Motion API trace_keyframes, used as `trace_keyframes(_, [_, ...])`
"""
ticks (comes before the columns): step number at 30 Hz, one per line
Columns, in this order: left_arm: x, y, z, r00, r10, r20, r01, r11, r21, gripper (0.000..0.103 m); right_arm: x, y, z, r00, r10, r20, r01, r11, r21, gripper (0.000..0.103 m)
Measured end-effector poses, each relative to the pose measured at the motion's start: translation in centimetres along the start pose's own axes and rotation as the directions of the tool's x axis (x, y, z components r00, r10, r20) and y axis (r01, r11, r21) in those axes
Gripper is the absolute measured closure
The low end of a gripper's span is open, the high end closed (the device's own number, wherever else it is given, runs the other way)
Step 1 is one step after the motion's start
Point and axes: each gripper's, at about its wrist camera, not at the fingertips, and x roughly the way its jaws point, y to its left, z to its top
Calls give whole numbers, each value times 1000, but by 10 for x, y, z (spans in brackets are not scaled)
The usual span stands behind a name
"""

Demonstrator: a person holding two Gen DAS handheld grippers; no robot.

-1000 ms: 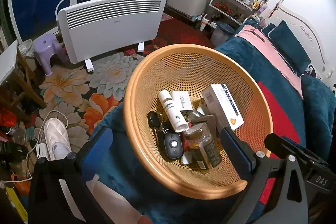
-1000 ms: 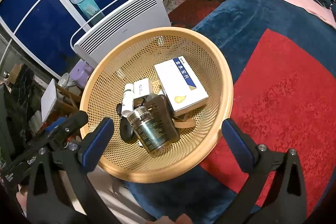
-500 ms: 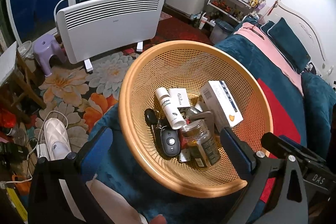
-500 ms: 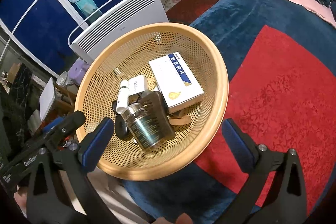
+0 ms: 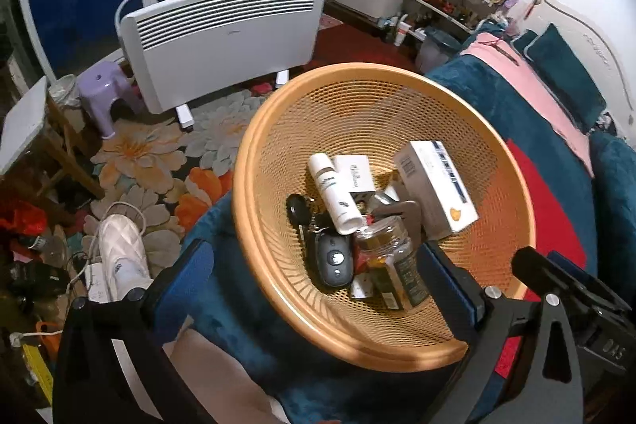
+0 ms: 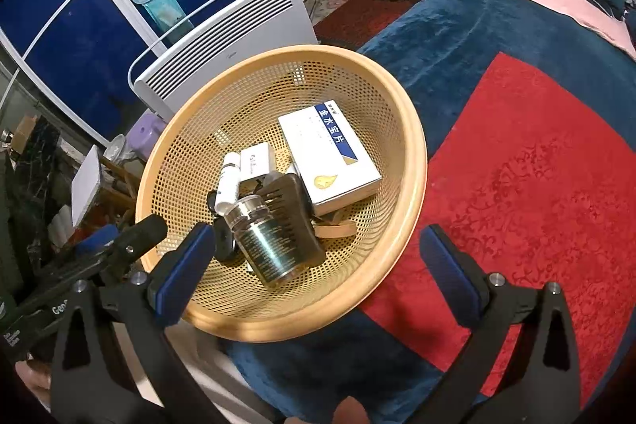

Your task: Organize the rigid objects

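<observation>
A tan mesh basket [image 5: 248, 165] [image 6: 413, 153] rests at the edge of a bed. It holds a large white box with a blue stripe [image 5: 433, 189] [image 6: 330, 153], a small white box [image 5: 355, 177] [image 6: 258, 163], a white tube [image 5: 334, 197] [image 6: 229, 181], a jar [image 5: 393, 265] [image 6: 266, 245], a dark comb [image 6: 290, 209] and a car key fob [image 5: 334, 259]. My left gripper [image 5: 318, 281] stands open over the basket's near rim. My right gripper [image 6: 318, 275] is open too, its fingers either side of the near rim. Neither holds anything.
The bed carries a teal blanket [image 6: 457, 26], a red cloth [image 6: 536, 185] and a pink cover [image 5: 528, 86]. On the floor beyond stand a white panel heater [image 5: 222, 26], a purple stool [image 5: 103, 94], a floral rug [image 5: 159, 153] and a white slipper [image 5: 119, 249].
Both views drift only slightly. The basket and its contents keep their places, and both grippers stay open.
</observation>
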Motion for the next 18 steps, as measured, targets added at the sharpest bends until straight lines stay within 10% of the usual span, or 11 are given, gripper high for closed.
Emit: trace_keyframes(18, [8, -24, -8, 1000, 5, -31, -3, 998, 62, 1, -8, -18, -7, 999, -37, 18, 37, 999, 0, 0])
